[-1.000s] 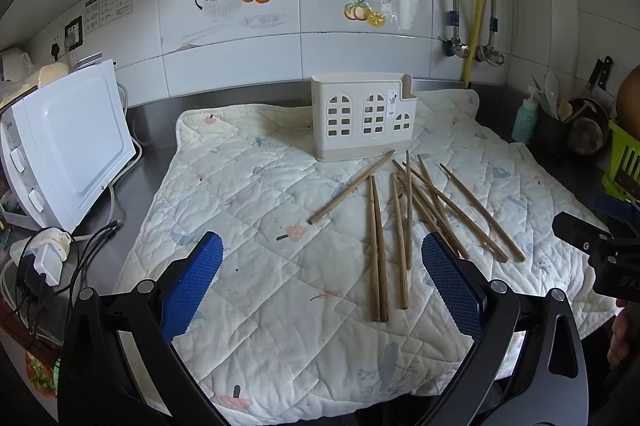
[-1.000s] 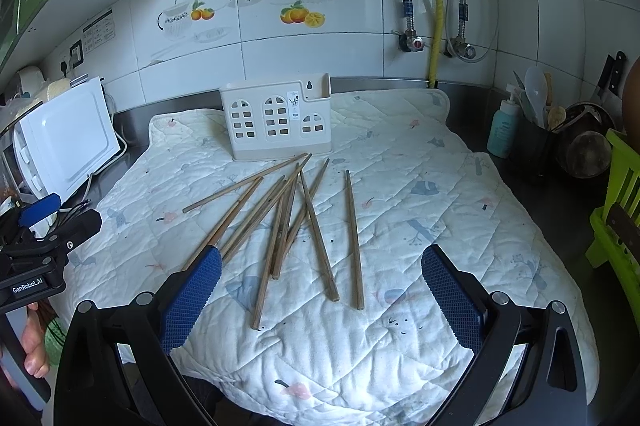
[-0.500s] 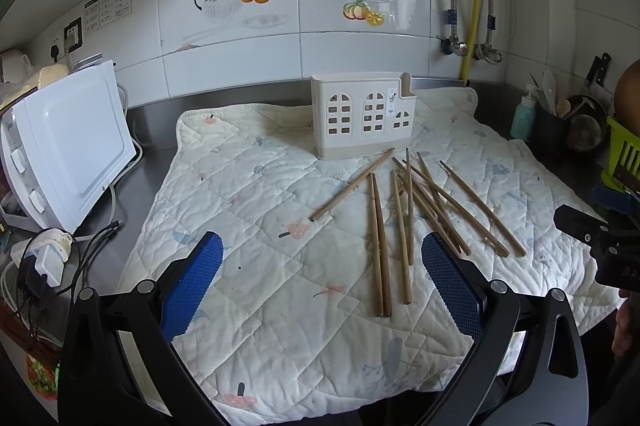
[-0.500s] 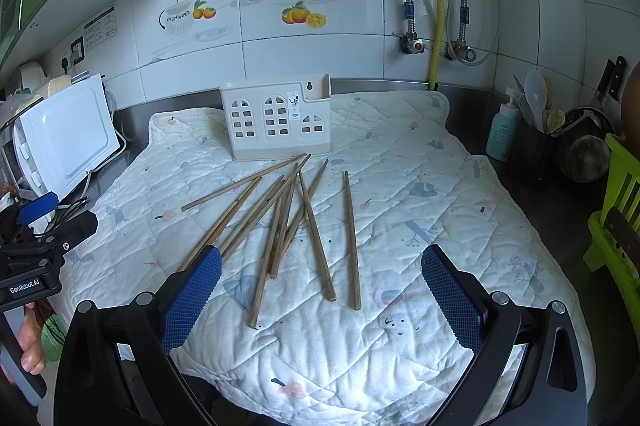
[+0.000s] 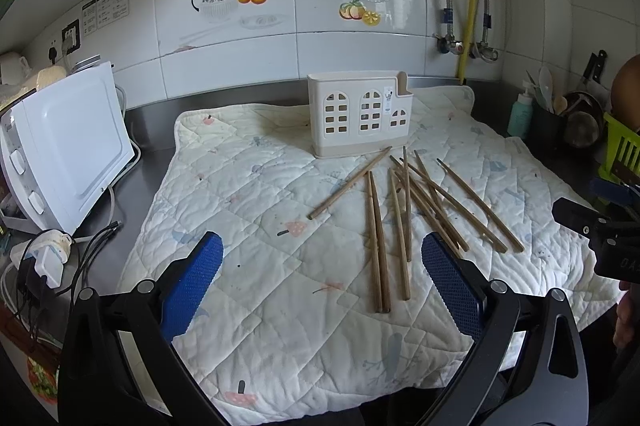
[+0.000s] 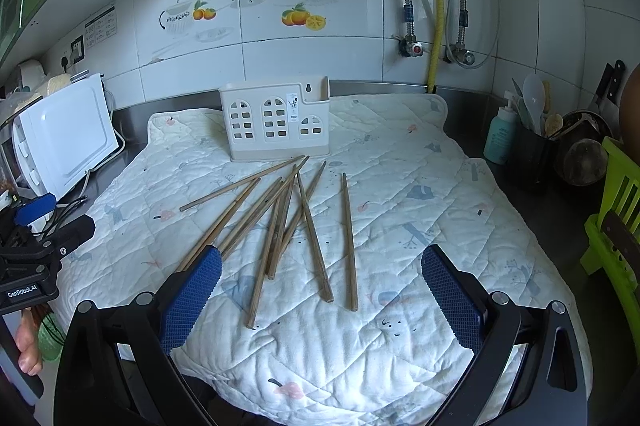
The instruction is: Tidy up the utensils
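Several wooden chopsticks (image 5: pixel 404 210) lie scattered on a white quilted mat (image 5: pixel 256 210), in front of a cream utensil holder (image 5: pixel 358 114) with window-shaped holes that stands upright at the mat's back. They show in the right wrist view too: the chopsticks (image 6: pixel 280 214) and the holder (image 6: pixel 276 122). My left gripper (image 5: pixel 320 274) is open and empty above the mat's near edge, left of the chopsticks. My right gripper (image 6: pixel 320 286) is open and empty over the near ends of the chopsticks.
A white microwave (image 5: pixel 64 146) and a plug with cables (image 5: pixel 48 258) sit left of the mat. At the right stand a soap bottle (image 6: pixel 500 134), a dark utensil pot (image 6: pixel 532 154) and a green rack (image 6: pixel 616 222). Pipes (image 6: pixel 438 6) run down the tiled wall.
Both grippers have shifted only slightly; the view of the mat has drifted a little. Nothing was picked up and the chopsticks have not moved.
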Motion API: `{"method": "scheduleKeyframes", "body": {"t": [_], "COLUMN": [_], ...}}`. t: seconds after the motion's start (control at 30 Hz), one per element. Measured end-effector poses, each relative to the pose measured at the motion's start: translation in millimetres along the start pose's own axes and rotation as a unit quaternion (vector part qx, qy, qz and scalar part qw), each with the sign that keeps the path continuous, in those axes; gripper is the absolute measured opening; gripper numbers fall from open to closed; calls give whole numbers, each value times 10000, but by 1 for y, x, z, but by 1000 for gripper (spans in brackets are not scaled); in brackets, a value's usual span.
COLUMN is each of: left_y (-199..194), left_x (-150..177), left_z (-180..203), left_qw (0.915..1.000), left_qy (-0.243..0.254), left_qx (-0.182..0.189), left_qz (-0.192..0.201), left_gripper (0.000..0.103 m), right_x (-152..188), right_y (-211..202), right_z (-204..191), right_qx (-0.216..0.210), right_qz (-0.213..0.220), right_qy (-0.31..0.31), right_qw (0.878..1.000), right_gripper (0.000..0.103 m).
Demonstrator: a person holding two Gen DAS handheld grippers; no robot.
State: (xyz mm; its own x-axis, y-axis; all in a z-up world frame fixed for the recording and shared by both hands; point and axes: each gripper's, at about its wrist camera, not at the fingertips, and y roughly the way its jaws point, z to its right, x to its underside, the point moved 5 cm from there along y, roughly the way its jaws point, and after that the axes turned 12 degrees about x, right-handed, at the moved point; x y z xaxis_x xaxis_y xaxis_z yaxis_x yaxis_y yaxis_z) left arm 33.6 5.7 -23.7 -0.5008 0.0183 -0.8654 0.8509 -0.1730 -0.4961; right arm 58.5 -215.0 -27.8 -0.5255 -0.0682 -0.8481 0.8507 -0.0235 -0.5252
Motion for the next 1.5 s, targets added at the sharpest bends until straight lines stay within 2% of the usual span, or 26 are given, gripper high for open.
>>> {"method": "scheduleKeyframes", "body": {"t": [0.4, 0.63, 0.8, 1.13, 1.23, 1.33, 1.5], "left_y": [0, 9, 19, 54, 68, 86, 117], "left_x": [-2, -3, -4, -8, -10, -13, -19], "left_z": [5, -2, -11, -25, -30, -36, -37], "left_qw": [9998, 9999, 9993, 9980, 9972, 9955, 9924], "left_qy": [163, 54, -12, 284, 283, 160, 390], "left_qx": [-58, 101, 365, 482, 588, 820, 1056], "left_qz": [53, -29, -47, -308, -373, -436, -503], "left_gripper": [98, 98, 98, 98, 88, 74, 57], "right_x": [0, 1, 3, 5, 6, 6, 3], "right_y": [-1, 0, 4, 16, 21, 28, 38], "right_z": [0, 2, 4, 5, 5, 5, 5], "right_qx": [-7, -9, -22, -78, -104, -146, -142], "right_qz": [15, 21, -20, -76, -101, -145, -166], "right_qy": [14, 57, 95, 141, 159, 184, 151], "right_qw": [10000, 10000, 10000, 9998, 9998, 9996, 9996], "right_gripper": [97, 97, 97, 97, 97, 97, 97]}}
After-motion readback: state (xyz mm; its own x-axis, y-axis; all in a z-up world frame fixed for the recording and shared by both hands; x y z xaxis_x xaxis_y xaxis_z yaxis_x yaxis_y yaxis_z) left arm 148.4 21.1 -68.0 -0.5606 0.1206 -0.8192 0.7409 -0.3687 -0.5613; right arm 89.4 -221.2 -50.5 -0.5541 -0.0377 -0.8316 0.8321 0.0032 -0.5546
